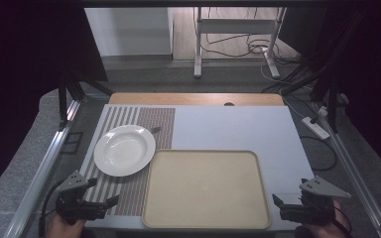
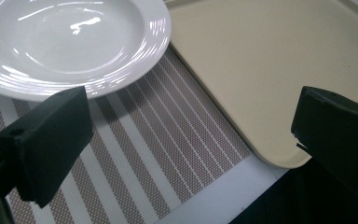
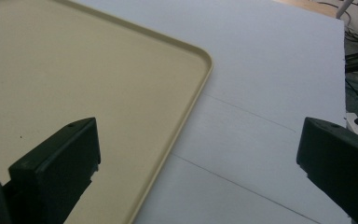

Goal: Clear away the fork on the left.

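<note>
Table (image 1: 278, 144): pale grey top, wooden strip along the far edge.

Placemat (image 1: 154, 124): striped brown and white, on the left part of the table; seen close up in the left gripper view (image 2: 158, 140).

Plate (image 1: 124, 149): white, deep, empty, upright on the placemat, right rim just beside the far left corner of the tray; glossy with light glints in the left gripper view (image 2: 74, 42).

Tray (image 1: 206, 191): beige, rectangular with rounded corners, empty, at the near middle of the table, left edge lying over the placemat; near corner in the left gripper view (image 2: 270, 70), far right corner in the right gripper view (image 3: 74, 84).

Left claw (image 1: 99, 196): at the near left corner, over the near end of the placemat, jaws spread wide, holding nothing; near the plate, not touching it (image 2: 186, 135).

Right claw (image 1: 278, 203): at the near right edge, just beside the tray's near right corner, jaws spread wide, holding nothing; above the tray's rim and bare table (image 3: 198, 154).

Hands: at the bottom edge, one behind each claw.
</note>
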